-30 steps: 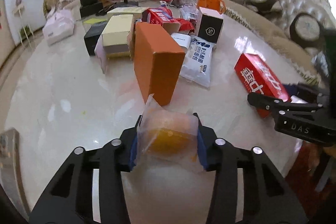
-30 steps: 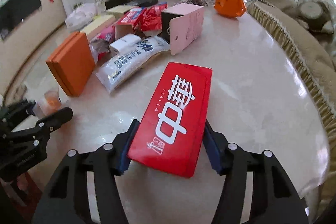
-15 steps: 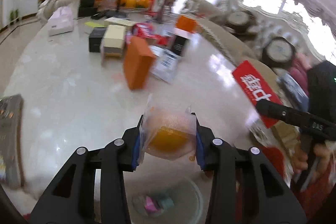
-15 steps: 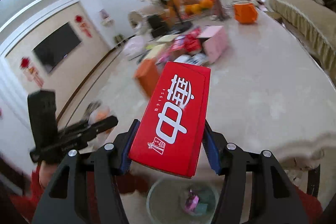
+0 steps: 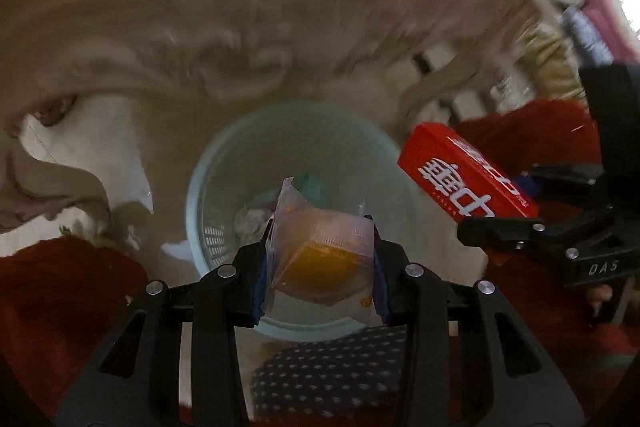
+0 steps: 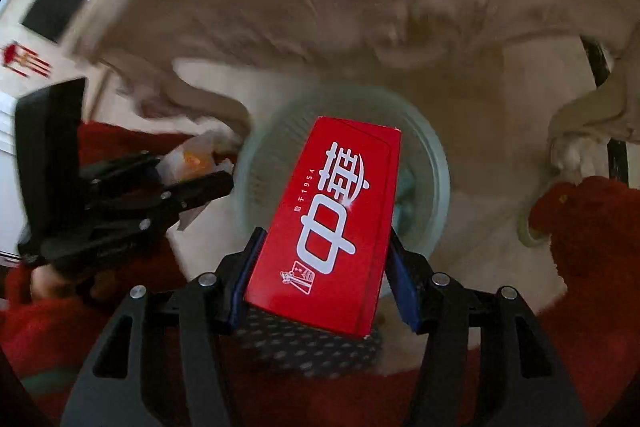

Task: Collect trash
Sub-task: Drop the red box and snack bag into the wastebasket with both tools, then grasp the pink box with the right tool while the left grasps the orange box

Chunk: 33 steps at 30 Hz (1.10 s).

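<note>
My left gripper (image 5: 320, 263) is shut on a clear plastic wrapper with an orange cake inside (image 5: 324, 251) and holds it above a pale green waste bin (image 5: 216, 163) on the floor. My right gripper (image 6: 324, 267) is shut on a red box with white characters (image 6: 332, 223) and holds it over the same bin (image 6: 432, 179). The red box (image 5: 460, 179) and right gripper (image 5: 532, 223) show at the right of the left wrist view. The left gripper (image 6: 192, 187) with the wrapper (image 6: 192, 159) shows at the left of the right wrist view. The bin holds some trash.
The carved underside of the table (image 5: 240, 27) hangs over the bin. A curved table leg (image 6: 580, 123) stands to the right. Red clothing (image 5: 60, 307) and a dark dotted slipper (image 5: 332, 371) are close below the grippers. Both views are blurred.
Both grippers have swung down from over the table top to above the waste bin on the floor, each still gripping its item. The bin now fills the middle of both views.
</note>
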{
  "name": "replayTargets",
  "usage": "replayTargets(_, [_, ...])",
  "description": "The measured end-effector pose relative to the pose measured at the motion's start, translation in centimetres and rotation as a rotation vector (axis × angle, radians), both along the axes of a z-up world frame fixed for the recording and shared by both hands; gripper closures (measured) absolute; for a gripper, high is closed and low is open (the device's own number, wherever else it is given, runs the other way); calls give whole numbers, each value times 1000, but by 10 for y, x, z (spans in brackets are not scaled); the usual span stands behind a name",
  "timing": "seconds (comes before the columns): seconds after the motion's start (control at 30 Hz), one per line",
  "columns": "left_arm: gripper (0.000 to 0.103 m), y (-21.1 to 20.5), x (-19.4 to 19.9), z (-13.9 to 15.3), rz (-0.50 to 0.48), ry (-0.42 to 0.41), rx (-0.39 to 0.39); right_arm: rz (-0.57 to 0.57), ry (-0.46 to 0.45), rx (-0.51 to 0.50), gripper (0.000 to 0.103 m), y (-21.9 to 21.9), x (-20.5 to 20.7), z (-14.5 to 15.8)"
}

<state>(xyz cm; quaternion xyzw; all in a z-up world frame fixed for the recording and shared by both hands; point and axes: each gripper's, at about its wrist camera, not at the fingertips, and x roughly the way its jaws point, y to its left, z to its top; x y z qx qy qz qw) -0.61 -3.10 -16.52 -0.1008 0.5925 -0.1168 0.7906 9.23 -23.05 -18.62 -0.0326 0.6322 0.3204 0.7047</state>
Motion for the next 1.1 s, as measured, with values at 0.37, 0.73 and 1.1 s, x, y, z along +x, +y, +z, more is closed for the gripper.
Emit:
replayTargets(0.37, [12,15,13,-28,108,49,20,-19,-80,-160,30,18,10,-35])
replayTargets(0.73, [12,45,-3,176,135,-492,226,-11,-312,145,30,-24,4,132])
replayTargets(1.1, [12,53,195,204,341,-514,255,-420,-709,95,23,28,202,209])
